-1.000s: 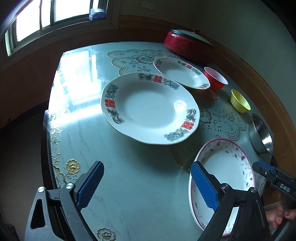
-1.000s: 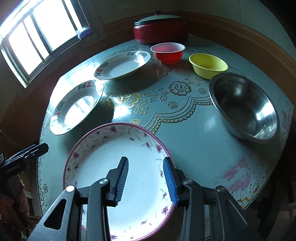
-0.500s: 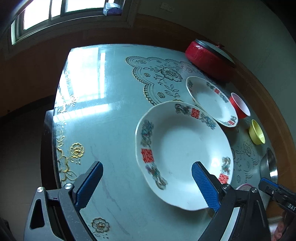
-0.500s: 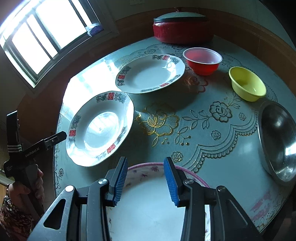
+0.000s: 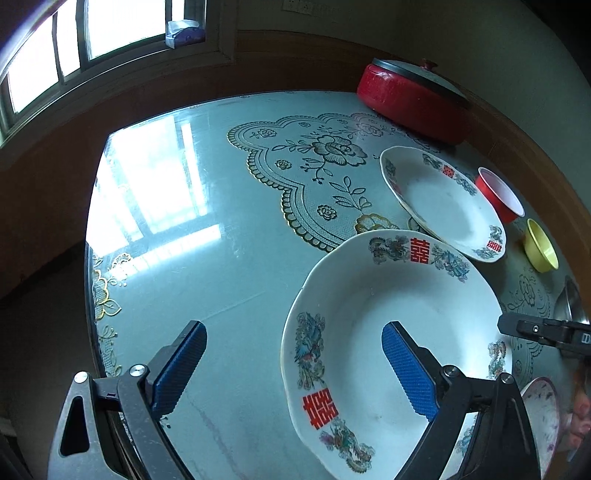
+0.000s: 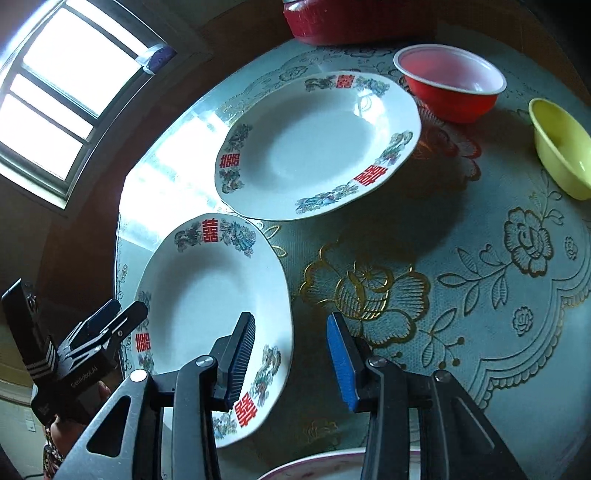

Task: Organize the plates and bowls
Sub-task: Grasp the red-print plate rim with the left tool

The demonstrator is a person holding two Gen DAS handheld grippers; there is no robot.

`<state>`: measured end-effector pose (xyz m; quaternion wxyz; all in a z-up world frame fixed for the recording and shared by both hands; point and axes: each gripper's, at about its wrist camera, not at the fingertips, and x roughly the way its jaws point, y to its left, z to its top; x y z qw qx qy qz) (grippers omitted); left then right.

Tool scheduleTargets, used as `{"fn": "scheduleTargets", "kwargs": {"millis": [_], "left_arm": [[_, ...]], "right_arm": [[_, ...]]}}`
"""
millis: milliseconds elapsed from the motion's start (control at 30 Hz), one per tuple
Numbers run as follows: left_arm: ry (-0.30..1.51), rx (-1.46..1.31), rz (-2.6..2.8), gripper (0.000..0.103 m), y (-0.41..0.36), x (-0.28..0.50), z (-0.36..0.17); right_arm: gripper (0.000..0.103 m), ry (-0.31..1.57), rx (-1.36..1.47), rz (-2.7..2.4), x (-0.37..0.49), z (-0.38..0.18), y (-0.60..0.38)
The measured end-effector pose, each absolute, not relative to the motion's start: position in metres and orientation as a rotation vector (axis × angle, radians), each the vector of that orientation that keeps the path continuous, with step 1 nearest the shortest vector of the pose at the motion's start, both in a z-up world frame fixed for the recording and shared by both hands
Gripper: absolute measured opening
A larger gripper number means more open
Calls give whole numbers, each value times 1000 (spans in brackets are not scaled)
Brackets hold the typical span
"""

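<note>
Three plates (image 6: 317, 144) (image 6: 210, 306) (image 5: 541, 410), three bowls (image 6: 448, 81) (image 6: 563, 147) (image 5: 570, 306), and one lidded red pot (image 5: 413, 92).

place: home dining room | evidence: flowered tabletop (image 5: 229, 258) carrying plates (image 6: 314, 147), bowls (image 6: 450, 81), lidded red pot (image 5: 413, 99); window (image 5: 92, 48) lighting wood-panelled wall (image 5: 295, 62)

both claws are held apart and empty: the left claw (image 5: 293, 363) spread wide, the right claw (image 6: 291, 363) narrower.

A round worktop (image 5: 229, 258) under a pale lace-patterned cloth with gold flowers reflects the window (image 5: 74, 55). A lidded red pot (image 5: 413, 99) sits at its far edge; a tissue pack (image 5: 183, 33) rests on the sill.
</note>
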<state>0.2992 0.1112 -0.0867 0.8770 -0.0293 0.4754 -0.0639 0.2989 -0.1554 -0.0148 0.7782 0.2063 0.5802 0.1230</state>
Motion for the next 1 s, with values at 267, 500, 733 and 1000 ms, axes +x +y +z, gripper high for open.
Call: {"fn": "scheduleTargets", "kwargs": {"millis": [267, 500, 733, 1000], "left_arm": [[1053, -110, -187, 70, 108, 312, -107], [1048, -60, -227, 50, 98, 311, -111], [1032, -49, -238, 45, 96, 314, -109], [1014, -34, -227, 43, 96, 308, -107]], "right_arm": [[41, 1281, 513, 323, 312, -34, -144], [29, 1288, 520, 331, 316, -39, -137], [25, 1280, 488, 332, 318, -39, -132], [22, 1292, 484, 332, 313, -40, -137]]}}
